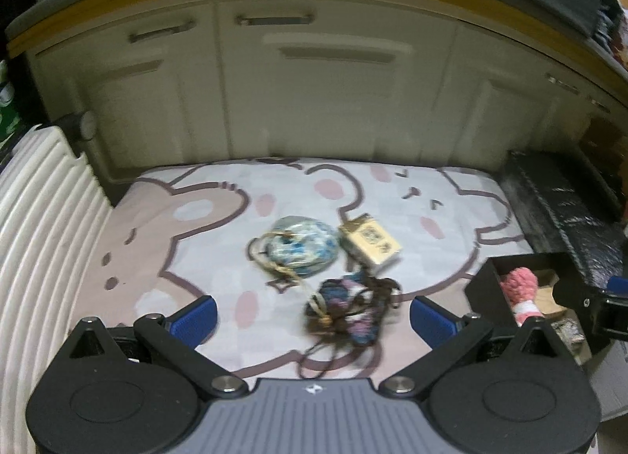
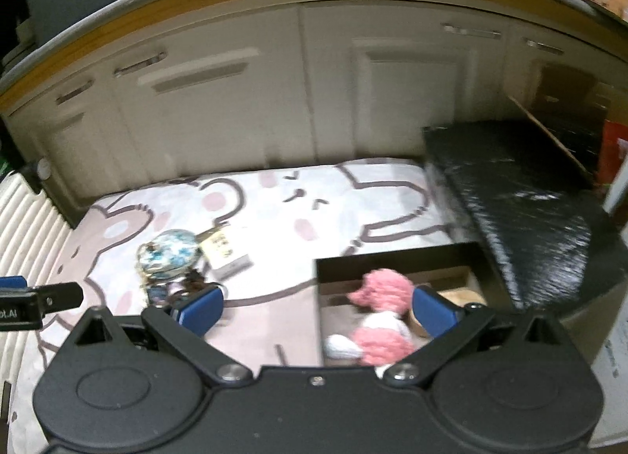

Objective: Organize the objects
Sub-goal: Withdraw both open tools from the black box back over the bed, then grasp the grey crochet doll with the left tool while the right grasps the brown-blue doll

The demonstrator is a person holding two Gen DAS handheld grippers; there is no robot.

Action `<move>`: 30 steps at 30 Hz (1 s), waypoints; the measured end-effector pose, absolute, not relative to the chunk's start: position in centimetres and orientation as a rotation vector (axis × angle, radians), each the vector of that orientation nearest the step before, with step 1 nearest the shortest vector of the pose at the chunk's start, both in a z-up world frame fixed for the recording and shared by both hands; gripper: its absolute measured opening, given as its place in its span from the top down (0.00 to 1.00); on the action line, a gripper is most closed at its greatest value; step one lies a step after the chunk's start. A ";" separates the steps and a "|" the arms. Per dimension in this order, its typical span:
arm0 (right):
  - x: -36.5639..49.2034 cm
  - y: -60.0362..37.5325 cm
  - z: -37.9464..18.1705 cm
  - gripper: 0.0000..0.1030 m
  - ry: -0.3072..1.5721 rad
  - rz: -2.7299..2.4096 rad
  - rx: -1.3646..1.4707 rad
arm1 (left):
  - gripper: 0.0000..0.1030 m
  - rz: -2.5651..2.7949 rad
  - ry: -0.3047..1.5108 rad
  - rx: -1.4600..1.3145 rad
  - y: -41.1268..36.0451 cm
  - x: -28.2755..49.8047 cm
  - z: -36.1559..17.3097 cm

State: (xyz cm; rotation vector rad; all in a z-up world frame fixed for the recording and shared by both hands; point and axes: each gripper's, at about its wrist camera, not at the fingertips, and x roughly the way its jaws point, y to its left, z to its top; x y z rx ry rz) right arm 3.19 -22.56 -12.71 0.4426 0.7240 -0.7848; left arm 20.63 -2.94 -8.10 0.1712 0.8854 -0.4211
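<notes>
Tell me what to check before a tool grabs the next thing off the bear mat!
1. Left tool open: ok, jaws wide apart, nothing between them.
2. Right tool open: ok, also empty.
3. Something left to tidy: ok, a dark bundle, a blue pouch and a yellow box lie on the mat.
4. Left tool lined up: ok, the bundle sits just ahead between its fingers.
5. Clean grab: not ok, the bundle's cords trail loose, and the pouch touches the box.
6. Room in the black box: cannot tell, a pink toy fills the part in view.
</notes>
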 end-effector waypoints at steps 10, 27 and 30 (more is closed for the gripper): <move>8.1 -20.5 -13.0 0.00 0.736 -0.711 0.411 | 0.00 -0.403 0.879 0.169 1.0 21.6 -8.4; 14.2 -20.4 -16.3 0.00 0.784 -0.683 0.432 | 0.00 -0.676 0.970 0.344 0.4 18.8 -12.4; 15.2 -20.8 -17.4 0.00 0.806 -0.685 0.443 | 0.00 -0.740 0.988 0.404 -0.5 17.8 -13.3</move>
